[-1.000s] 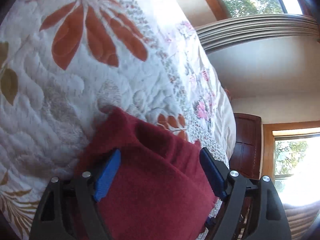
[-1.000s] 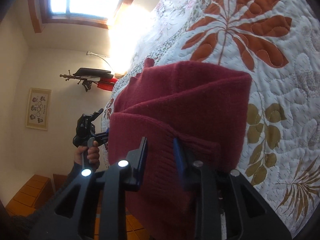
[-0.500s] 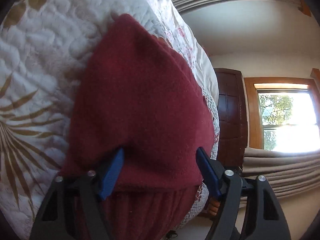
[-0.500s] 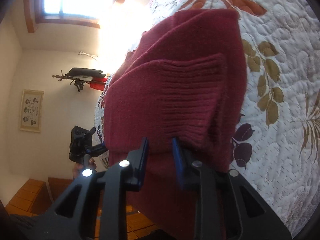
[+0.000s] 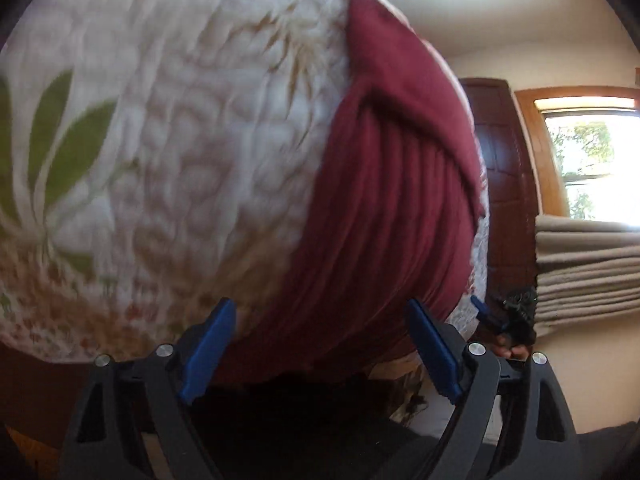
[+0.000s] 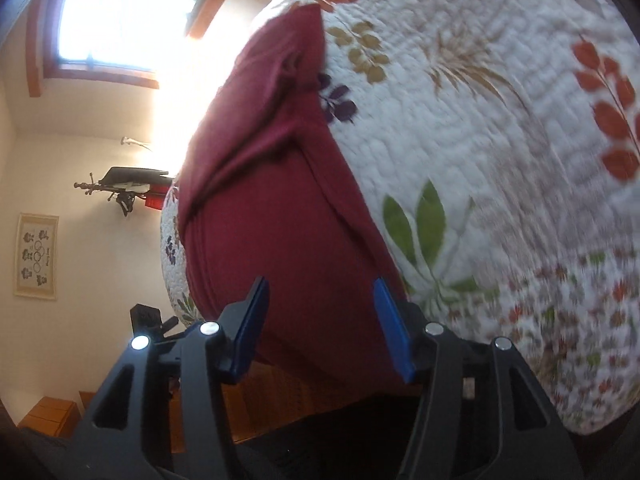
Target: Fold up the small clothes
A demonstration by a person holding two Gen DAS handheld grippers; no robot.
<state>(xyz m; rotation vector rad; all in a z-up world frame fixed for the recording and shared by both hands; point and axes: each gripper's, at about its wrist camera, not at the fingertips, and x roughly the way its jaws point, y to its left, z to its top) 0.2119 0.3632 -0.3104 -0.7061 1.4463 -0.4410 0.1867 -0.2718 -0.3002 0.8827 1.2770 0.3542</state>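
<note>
Sweater (image 6: 276, 216) lengthwise along quilt (image 6: 500, 140) edge

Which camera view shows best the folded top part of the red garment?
The right wrist view: the red garment shows its overlapped layers and far corner sharply on the quilt. The left wrist view shows mostly stretched pleats and one folded flap, with blur.

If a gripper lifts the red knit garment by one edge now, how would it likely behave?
Probably floppy: the garment lies in soft draped folds on the quilt, so it would sag and likely unfold. Its knit surface looks grippy, so slipping seems unlikely. Pushed, it would probably bunch up against the textured quilt rather than slide.
</note>
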